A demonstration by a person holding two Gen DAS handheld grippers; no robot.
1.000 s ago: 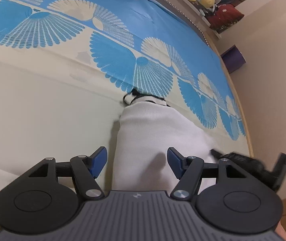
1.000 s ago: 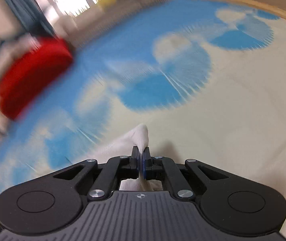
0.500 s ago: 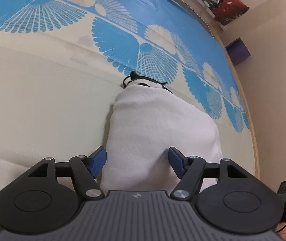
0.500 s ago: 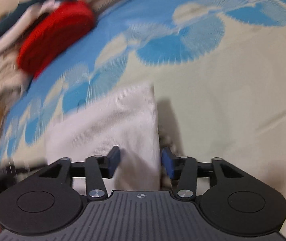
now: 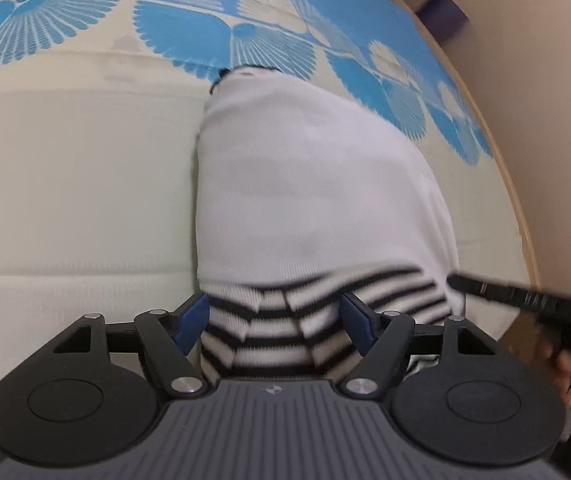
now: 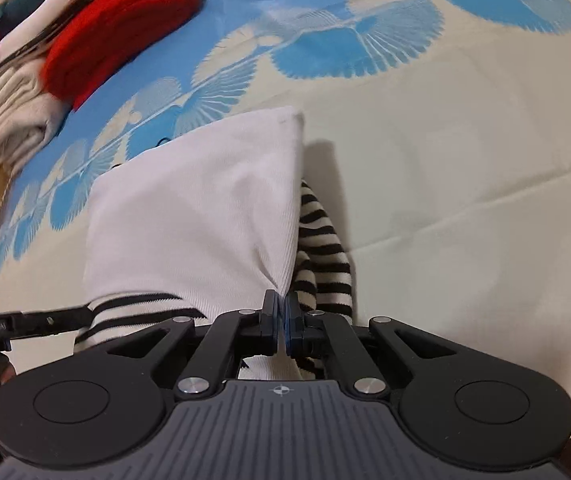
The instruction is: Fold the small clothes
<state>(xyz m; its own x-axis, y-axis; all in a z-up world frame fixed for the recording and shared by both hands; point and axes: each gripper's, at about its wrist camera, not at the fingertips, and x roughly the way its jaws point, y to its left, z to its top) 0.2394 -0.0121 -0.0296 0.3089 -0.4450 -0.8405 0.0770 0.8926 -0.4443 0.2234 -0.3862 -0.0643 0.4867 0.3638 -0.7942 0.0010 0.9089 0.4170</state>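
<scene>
White ribbed cloth with a black-striped hem (image 6: 189,216) is pinched at its near edge by the right gripper (image 6: 280,322), presumably for folding, while the left gripper (image 5: 273,316), jaws just widened, straddles the hem ungripped.

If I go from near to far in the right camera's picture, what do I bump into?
The right tongs, pinched shut on the white and striped garment → the blue fan-patterned bedspread → the folded red clothing on the pile at the far left.
</scene>
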